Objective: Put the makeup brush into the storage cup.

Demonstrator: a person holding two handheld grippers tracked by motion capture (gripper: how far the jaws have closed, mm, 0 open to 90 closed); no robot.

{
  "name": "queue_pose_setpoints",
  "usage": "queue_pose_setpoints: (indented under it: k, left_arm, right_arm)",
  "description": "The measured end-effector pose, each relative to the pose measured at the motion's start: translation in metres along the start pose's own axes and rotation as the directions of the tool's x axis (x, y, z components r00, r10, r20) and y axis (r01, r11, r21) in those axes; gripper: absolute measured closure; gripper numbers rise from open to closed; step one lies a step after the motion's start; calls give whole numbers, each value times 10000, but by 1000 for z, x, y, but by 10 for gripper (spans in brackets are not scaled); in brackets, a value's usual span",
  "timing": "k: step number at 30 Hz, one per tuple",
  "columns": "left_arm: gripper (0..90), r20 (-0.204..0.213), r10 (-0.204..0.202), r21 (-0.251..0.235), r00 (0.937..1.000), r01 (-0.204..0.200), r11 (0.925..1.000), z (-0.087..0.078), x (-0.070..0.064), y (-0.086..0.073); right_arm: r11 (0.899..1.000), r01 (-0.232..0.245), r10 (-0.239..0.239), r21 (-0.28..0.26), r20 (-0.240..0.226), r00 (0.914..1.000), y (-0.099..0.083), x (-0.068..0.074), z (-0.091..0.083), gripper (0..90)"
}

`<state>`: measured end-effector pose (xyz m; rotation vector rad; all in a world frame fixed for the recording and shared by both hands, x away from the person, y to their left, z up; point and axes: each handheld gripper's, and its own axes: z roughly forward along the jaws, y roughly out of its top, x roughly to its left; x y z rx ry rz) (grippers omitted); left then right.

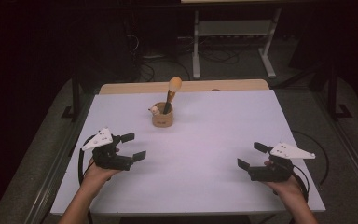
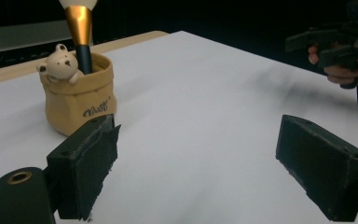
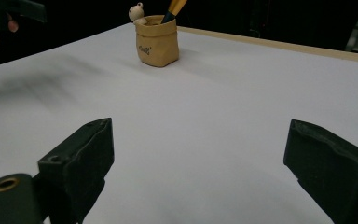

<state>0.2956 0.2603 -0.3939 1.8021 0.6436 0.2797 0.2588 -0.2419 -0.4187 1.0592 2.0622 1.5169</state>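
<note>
One brush (image 1: pixel 171 95) upright in the tan pot (image 1: pixel 162 117), head up, tilted slightly right; both hand-held grippers, left (image 1: pixel 133 146) and right (image 1: pixel 252 155), wide apart, empty.

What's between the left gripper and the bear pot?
Nothing: bare white table separates the open left gripper from the tan bear pot holding the brush. The high view and left gripper view both show it.

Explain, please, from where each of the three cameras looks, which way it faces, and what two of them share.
High view: above the person's side, facing forward and down on the white table; forearms, left gripper, right gripper.
Left gripper view: on that gripper, facing across the table; own open jaws, the other hand farther off.
Right gripper view: on that gripper; own open jaws.
Shared: the tan pot with bear figure and brush.
</note>
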Motion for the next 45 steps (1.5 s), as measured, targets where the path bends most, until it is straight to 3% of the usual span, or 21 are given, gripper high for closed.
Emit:
queue_pose_setpoints:
  k: [13, 24, 33, 45]
  left_arm:
    - [121, -51, -174, -158, 9998, 174, 9997, -21, -10, -23]
    - [121, -149, -301, 165, 9994, 304, 9994, -31, -17, -43]
    - [109, -365, -492, 170, 9981, 498, 9986, -33, -16, -46]
    - [108, -386, -318, 359, 9987, 332, 9988, -31, -17, -44]
  right_arm:
    - [10000, 33, -33, 20, -25, 10000, 0, 1, 1, 76]
    - [10000, -35, 35, 45, 30, 10000, -1, 1, 0, 76]
    - [9999, 22, -22, 138, 15, 10000, -1, 0, 1, 67]
    - [9997, 32, -31, 257, -36, 10000, -2, 0, 1, 33]
